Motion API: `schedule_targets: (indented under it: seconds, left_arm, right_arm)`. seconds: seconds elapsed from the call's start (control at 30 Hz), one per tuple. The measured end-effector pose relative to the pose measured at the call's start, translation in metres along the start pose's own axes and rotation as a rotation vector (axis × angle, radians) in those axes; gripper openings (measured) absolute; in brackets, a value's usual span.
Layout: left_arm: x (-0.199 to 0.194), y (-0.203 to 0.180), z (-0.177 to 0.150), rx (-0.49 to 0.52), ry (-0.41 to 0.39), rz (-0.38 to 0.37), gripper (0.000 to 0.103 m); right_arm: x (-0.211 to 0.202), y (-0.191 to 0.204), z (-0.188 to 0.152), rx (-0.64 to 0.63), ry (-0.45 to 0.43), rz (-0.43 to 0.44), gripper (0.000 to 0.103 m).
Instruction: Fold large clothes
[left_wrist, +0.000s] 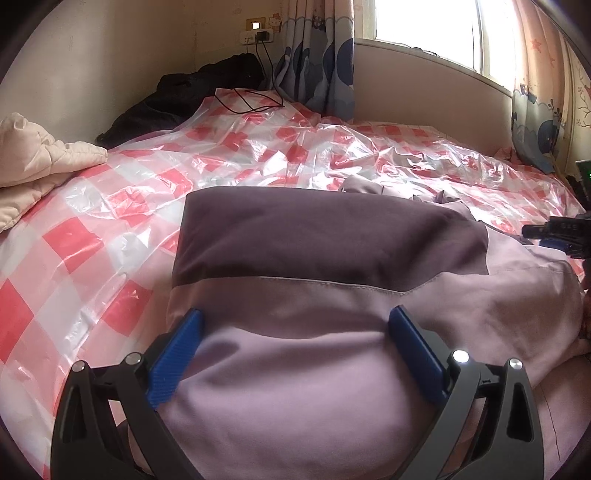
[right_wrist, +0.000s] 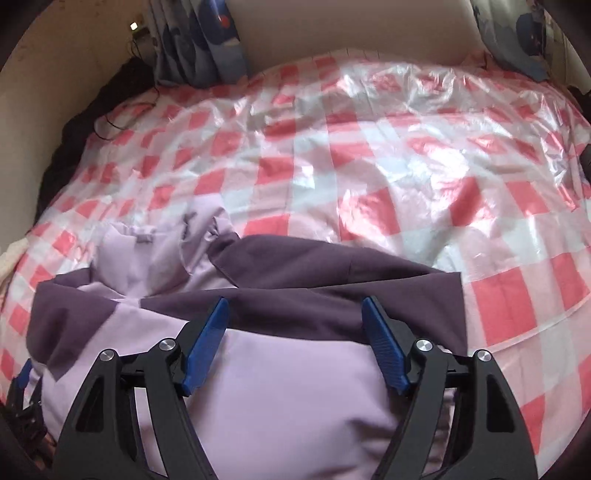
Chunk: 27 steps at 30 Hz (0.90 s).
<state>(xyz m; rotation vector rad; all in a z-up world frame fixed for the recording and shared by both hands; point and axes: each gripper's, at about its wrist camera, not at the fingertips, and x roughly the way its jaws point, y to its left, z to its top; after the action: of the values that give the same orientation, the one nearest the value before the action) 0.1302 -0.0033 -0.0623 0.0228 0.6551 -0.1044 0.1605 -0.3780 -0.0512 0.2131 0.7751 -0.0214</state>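
A large jacket in light lilac and dark purple (left_wrist: 332, 266) lies partly folded on the bed, near its front edge. It also shows in the right wrist view (right_wrist: 280, 369), with its collar and hood (right_wrist: 136, 254) at the left. My left gripper (left_wrist: 295, 317) is open, its blue fingers (left_wrist: 177, 354) wide apart just above the lilac fabric, holding nothing. My right gripper (right_wrist: 295, 306) is open too, its blue fingers (right_wrist: 384, 354) spread over the seam between lilac and purple. The right gripper also shows at the right edge of the left wrist view (left_wrist: 554, 229).
A red-and-white checked plastic sheet (right_wrist: 369, 166) covers the bed. A cream quilt (left_wrist: 33, 155) lies at the left, a black garment (left_wrist: 177, 96) and a cable (left_wrist: 251, 99) at the back wall. Patterned curtains (left_wrist: 317, 55) hang by the window.
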Motion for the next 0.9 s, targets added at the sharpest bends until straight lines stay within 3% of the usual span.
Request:
schedule_targets:
  seconds: [0.07,0.1,0.17,0.27,0.37,0.47,0.57,0.67,0.77,0.83,0.9]
  left_arm:
    - [0.0,0.001,-0.001,-0.004,-0.003,-0.002,0.096]
    - [0.0,0.001,-0.001,-0.005,-0.002,-0.004,0.096]
    - [-0.001,-0.002,-0.001,0.005,-0.009,-0.02,0.096]
    - [-0.002,-0.006,-0.003,0.024,-0.014,0.02,0.096]
    - [0.0,-0.003,-0.004,0.008,-0.008,0.008,0.096]
    - [0.001,-0.002,-0.004,0.01,-0.008,0.009,0.096]
    - [0.002,0.0,-0.002,0.007,-0.001,-0.008,0.096]
    - [-0.005,0.014,0.006,0.003,0.08,-0.084,0.096]
    - [-0.036,0.039,0.006,-0.027,0.133,-0.177,0.096]
    - [-0.055,0.057,-0.003,-0.045,0.14,-0.18,0.096]
    - [-0.046,0.064,-0.017,-0.029,0.224,-0.127,0.096]
  right_arm:
    - [0.005,-0.007,-0.012,-0.042,0.034,-0.049,0.071]
    - [0.021,-0.014,-0.019,-0.066,0.094,-0.043,0.071]
    - [0.027,-0.028,-0.023,-0.018,0.115,0.015,0.071]
    - [-0.013,-0.022,-0.016,0.024,0.039,0.052,0.07]
    - [-0.055,-0.011,-0.024,-0.039,-0.042,0.045,0.072]
    - [-0.016,-0.016,-0.05,-0.133,0.134,-0.041,0.077]
    - [-0.022,-0.042,-0.051,0.026,0.147,0.059,0.081]
    - [-0.075,-0.037,-0.057,0.004,0.108,0.095,0.08]
    - [-0.129,-0.042,-0.078,-0.047,0.097,0.089,0.082]
    - [-0.139,-0.057,-0.095,-0.028,0.118,0.056,0.087]
    - [-0.111,-0.071,-0.113,0.0,0.242,0.034,0.087]
